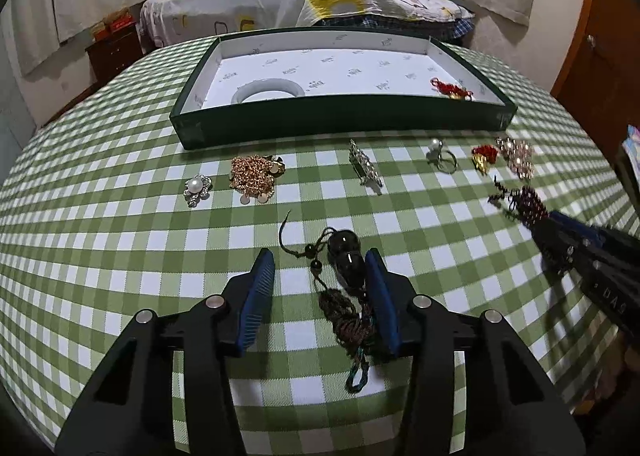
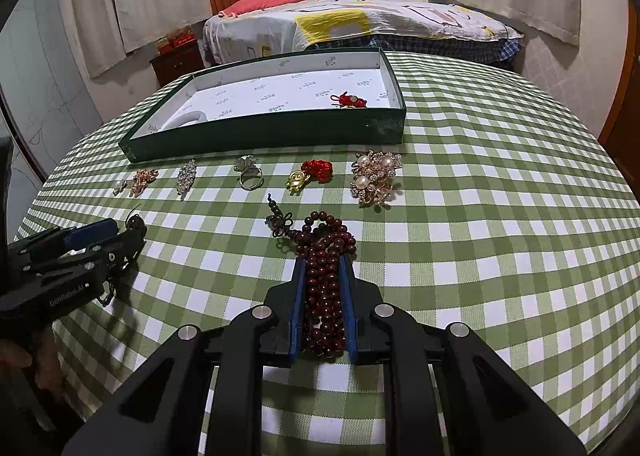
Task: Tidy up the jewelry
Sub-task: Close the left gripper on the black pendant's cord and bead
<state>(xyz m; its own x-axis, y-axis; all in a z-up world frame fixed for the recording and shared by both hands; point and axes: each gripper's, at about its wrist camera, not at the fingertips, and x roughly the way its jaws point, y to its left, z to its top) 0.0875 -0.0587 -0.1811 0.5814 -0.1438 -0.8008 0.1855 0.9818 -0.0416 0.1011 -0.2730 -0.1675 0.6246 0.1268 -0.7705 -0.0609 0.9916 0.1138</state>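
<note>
My left gripper [image 1: 320, 262] is open around a black gourd pendant [image 1: 346, 254] on a dark cord [image 1: 350, 320] lying on the checked cloth. The pendant sits against the right finger [image 1: 380, 296]. My right gripper [image 2: 323, 268] is shut on a dark red bead bracelet [image 2: 326, 252], whose knotted tassel [image 2: 280, 225] trails ahead. A green tray [image 1: 340, 121] with white lining holds a white bangle [image 1: 268, 89] and a red charm [image 1: 450, 87]. In a row before it lie a pearl brooch [image 1: 197, 187], a gold chain [image 1: 254, 173], a crystal brooch [image 1: 365, 167], a ring [image 1: 442, 157], a red-gold charm [image 1: 484, 157] and a pearl cluster brooch [image 2: 374, 175].
The table has a green-and-white checked cloth [image 2: 480, 215]. A bed [image 1: 304, 3] stands beyond the table, a wooden nightstand [image 1: 116, 51] at its left, and a wooden door [image 1: 600, 67] at the right. The right gripper shows at the right of the left wrist view [image 1: 532, 215].
</note>
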